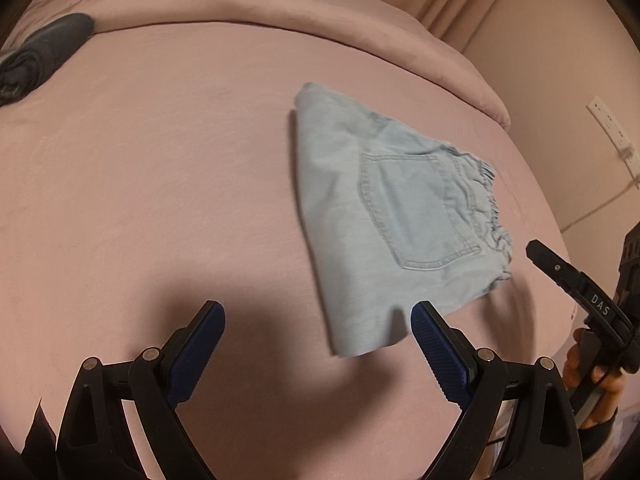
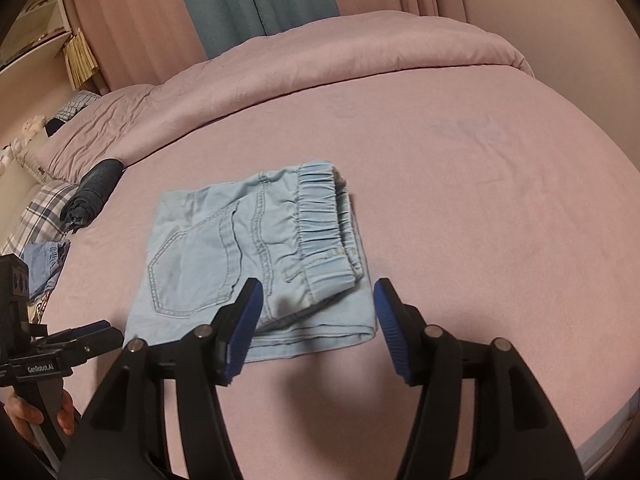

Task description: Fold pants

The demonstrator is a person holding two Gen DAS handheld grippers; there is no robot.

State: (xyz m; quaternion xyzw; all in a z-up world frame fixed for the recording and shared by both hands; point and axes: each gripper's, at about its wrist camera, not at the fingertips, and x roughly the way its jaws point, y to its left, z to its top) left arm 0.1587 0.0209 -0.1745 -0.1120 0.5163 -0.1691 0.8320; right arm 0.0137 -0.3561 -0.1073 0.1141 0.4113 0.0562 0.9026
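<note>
- Left wrist view: the left tool (image 1: 318, 320) hangs over the pink bed (image 1: 160, 184) with its blue pads wide apart and nothing between them.
- Folded light-blue pants (image 1: 384, 216) lie flat on the bed, ahead of this tool and to its right; their near corner sits just beside the right pad, and whether they touch I cannot tell.
- A back pocket faces up, and the gathered waistband lies on the pants' far-right edge.
- Right wrist view: the right tool (image 2: 318, 294) stands with pads apart, clamping nothing; the near edge of the pants (image 2: 240, 256) lies below the gap, and the left pad overlaps the cloth in the picture.
- Seen from the left wrist, only one black finger of the right tool (image 1: 560, 268) shows, at the far right, just beyond the waistband; a hand (image 1: 592, 376) holds its handle, partly cut off by the frame.
- From the right wrist, the left tool (image 2: 96, 332) appears low at the left, well apart from the pants; a hand (image 2: 40, 420) below it is mostly hidden.
- A dark rolled garment (image 2: 94, 192) lies far ahead to the left, beside a folded duvet (image 2: 320, 64).
- Another blue cloth (image 2: 44, 264) on the left edge is too cut off to make out.
- No containers show in either view.
</note>
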